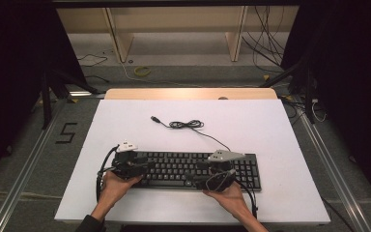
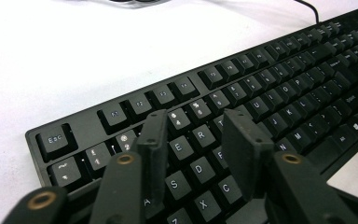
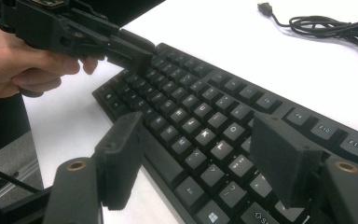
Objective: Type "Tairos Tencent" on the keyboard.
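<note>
Where the person's forearms enter at the bottom edge of the high view, both are cut off by the frame, and the hands hide much of each gripper body.

Item: left gripper (image 1: 142, 166), held in the left hand (image 1: 113, 186), over the keyboard's left end. Its own view has the jaws a moderate gap apart with nothing between them, tips hovering above the letter keys around E, R, D and F; contact with the keys cannot be told. A grey three-cornered plate (image 1: 127, 145) sits on top.

Item: black keyboard (image 1: 193, 169), lying lengthwise on the near half of the table, between the two hands. Its near edge is partly hidden by the grippers. Key legends at the far end of the left gripper view blur out.

Item: keyboard cable (image 1: 186, 124), running from the back edge to a loose coil mid-table, ending in a USB plug (image 1: 155, 119) that lies free.

Item: right gripper (image 1: 200, 176), held in the right hand (image 1: 227, 193), over the keyboard's right-centre. Its own view has the jaws set wide and empty, straddling the near edge by the space bar.

Surface: white table (image 1: 270, 135) with a bare wooden strip along the far edge.

Room: grey floor marked with a black "5" (image 1: 66, 132), a wooden frame, loose cables and a yellow ring (image 1: 142, 71) beyond; both flanks too dark to read.
</note>
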### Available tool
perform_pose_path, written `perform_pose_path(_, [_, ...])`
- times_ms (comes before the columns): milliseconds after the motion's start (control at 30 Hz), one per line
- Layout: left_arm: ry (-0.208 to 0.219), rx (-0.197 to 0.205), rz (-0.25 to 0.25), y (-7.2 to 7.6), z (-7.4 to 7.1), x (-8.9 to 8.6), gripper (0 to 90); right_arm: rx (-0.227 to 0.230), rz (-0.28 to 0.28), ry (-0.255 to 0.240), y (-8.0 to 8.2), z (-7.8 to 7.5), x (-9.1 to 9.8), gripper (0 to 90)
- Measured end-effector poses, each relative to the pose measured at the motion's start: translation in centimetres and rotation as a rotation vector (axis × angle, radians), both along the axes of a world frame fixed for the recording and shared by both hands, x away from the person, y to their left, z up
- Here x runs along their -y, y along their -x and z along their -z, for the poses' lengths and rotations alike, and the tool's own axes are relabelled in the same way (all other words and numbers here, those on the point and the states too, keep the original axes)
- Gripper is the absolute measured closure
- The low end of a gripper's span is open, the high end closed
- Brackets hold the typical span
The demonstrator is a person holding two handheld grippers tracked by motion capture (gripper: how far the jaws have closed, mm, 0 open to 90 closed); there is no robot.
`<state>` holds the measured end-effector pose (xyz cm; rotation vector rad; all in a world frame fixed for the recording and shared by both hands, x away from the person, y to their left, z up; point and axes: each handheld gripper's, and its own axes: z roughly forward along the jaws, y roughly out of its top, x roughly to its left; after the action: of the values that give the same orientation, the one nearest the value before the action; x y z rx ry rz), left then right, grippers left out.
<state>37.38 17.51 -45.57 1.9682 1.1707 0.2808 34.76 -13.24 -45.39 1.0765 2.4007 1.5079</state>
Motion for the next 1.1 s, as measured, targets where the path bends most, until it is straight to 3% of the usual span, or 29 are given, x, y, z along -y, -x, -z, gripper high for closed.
perform_pose_path(767, [0.045,0.024,-0.017,0.8,-0.5,-0.5,40.4,-0.007,-0.015,0.008,-0.3,0.0,-0.9,37.0])
perform_pose_path(1100, [0.055,0.039,-0.015,1.5,-0.6,-0.6,36.4,-0.013,-0.028,0.014,-0.6,0.0,-1.8,45.9])
